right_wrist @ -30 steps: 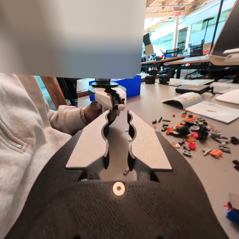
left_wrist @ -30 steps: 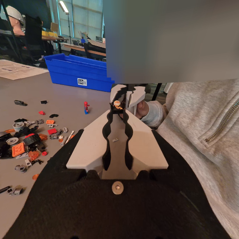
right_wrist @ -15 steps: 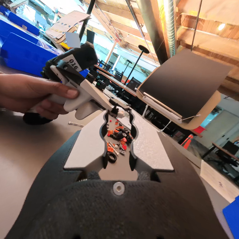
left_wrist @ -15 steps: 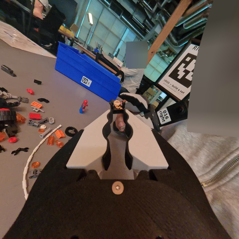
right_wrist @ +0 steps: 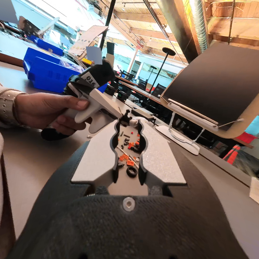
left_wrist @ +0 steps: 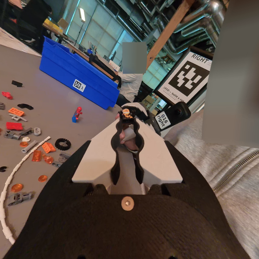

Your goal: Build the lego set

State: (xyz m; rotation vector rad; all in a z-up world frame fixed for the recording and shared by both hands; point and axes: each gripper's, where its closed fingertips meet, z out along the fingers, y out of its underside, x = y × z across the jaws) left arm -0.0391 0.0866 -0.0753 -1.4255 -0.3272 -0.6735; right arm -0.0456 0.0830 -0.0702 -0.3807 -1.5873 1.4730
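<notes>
My left gripper [left_wrist: 126, 119] is shut on a small black minifigure [left_wrist: 126, 115] with an orange flame print and a pale head, held above the grey table [left_wrist: 58, 98]. My right gripper [right_wrist: 128, 122] is open, with the figure's pale head [right_wrist: 132, 122] lying between its fingertips. Whether they touch it I cannot tell. In the left wrist view the right gripper [left_wrist: 138, 110] sits just behind the figure. In the right wrist view the left gripper [right_wrist: 121, 116] reaches in from the left, held by a hand [right_wrist: 46, 109].
Loose pieces lie on the table to the left: a red and blue minifigure [left_wrist: 76, 114], a black tyre [left_wrist: 62, 144], a white ribbed hose [left_wrist: 14, 176], orange and grey parts. A blue bin [left_wrist: 78, 78] stands behind. A screen on a stand [right_wrist: 210, 91] is at the right.
Both grippers have swung and tilted upward together over the last second. The left gripper still holds the minifigure. The right gripper's fingertips have come in around its head.
</notes>
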